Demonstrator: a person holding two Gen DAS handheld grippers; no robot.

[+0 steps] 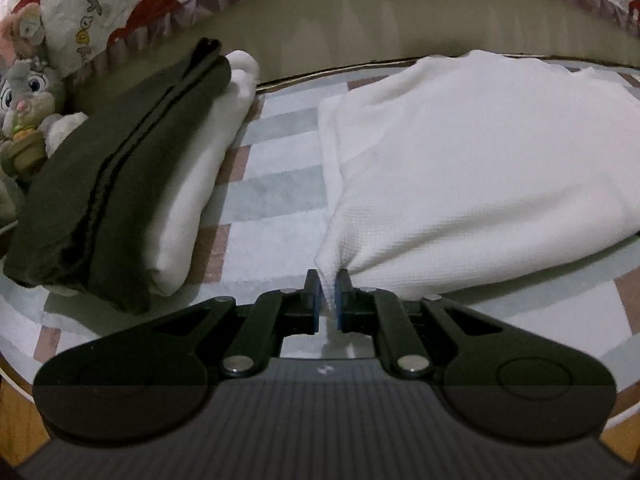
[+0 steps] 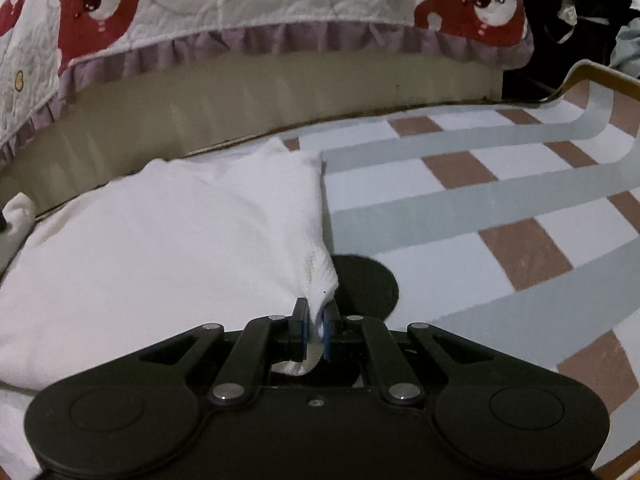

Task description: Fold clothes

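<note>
Left claw [image 1: 328, 300] and right claw [image 2: 316, 328] are each clamped on a near corner of the white garment [image 1: 460, 184], so its near edge lifts evenly. Garment lies mid-table [image 2: 480, 208], back edge near the far edge. Folded pile [image 1: 120, 184] is parked at the table's left edge, out of the way.

White waffle-knit garment [image 1: 460, 168] folded flat on checked cloth; dark and white stack [image 1: 112, 184] beside.

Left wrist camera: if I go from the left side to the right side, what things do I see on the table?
Stuffed bunny toy → dark folded garment lying on a folded white garment → checked tablecloth → white waffle-knit garment, its corner pinched in the left gripper.
</note>
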